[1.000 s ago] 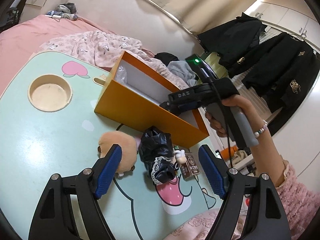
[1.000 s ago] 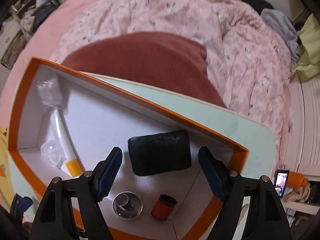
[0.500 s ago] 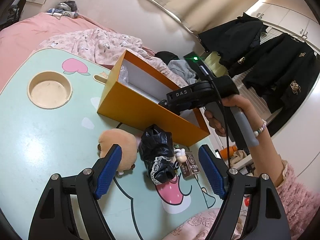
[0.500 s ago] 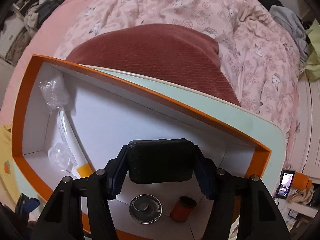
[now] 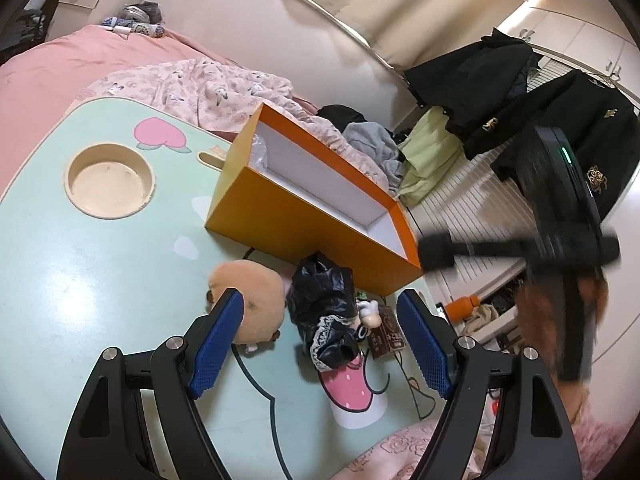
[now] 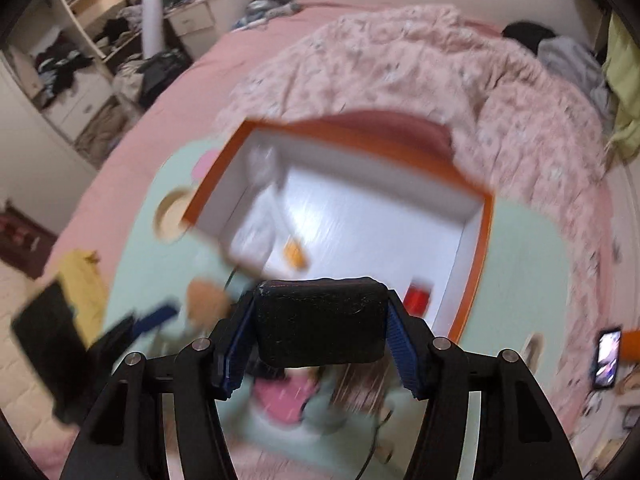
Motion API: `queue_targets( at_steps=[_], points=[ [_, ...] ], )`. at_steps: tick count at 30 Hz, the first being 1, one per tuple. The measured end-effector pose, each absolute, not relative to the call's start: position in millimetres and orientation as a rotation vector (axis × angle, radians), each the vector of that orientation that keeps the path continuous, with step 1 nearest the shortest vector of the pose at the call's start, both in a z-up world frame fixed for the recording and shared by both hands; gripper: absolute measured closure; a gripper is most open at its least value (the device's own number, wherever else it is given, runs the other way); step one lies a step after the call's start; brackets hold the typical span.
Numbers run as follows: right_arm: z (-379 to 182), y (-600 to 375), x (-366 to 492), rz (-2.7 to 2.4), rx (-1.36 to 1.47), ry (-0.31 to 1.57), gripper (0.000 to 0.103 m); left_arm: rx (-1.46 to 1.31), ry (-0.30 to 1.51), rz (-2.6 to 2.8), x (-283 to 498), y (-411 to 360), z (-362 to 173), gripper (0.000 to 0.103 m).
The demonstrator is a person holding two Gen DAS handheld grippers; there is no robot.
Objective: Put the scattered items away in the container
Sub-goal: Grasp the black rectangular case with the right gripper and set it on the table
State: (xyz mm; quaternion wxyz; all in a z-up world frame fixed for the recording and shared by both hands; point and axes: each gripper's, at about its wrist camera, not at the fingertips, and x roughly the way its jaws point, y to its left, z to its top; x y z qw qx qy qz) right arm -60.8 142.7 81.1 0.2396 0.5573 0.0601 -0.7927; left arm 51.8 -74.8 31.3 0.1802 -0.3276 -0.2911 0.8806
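My right gripper (image 6: 320,320) is shut on a black rectangular block (image 6: 320,334), held in the air in front of the orange box (image 6: 476,248). Its white inside holds a small red jar (image 6: 418,300) and a white tube with an orange end (image 6: 294,254). In the left wrist view the right gripper (image 5: 438,250) is a dark blur off the right end of the orange box (image 5: 304,232). My left gripper (image 5: 318,304) stands open over the table, with a tan plush (image 5: 248,292) and a black-dressed doll (image 5: 324,312) lying beyond its fingers.
The mint table (image 5: 80,280) has a round cup recess (image 5: 110,180) at the left. A small brown packet (image 5: 388,332) and a thin cable lie by the doll. A pink quilted bed (image 6: 400,60) lies behind the box. Black clothes (image 5: 500,76) hang at the right.
The right gripper closed on the black block inside the box, then rose and pulled back out with it. In the left wrist view it swung off to the right. The left gripper stayed put.
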Motion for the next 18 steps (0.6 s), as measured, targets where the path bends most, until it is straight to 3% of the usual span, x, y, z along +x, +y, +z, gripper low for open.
queue_targets(
  at_steps=[8,15,18],
  points=[
    [12.6,150.9,4.6,-2.026,1.672,0.038,0.042,-0.903,-0.775,2.529,50.8,-76.3,41.9,0.024],
    [3.2,146.2,5.1,-2.205,1.570,0.009,0.042,-0.915,-0.629,2.507,33.8,-66.4,74.3,0.024],
    [3.5,148.9,10.2,-2.215,1.518,-0.050,0.042,-0.983,-0.671,2.343,6.6,-58.4,95.0,0.024]
  ],
)
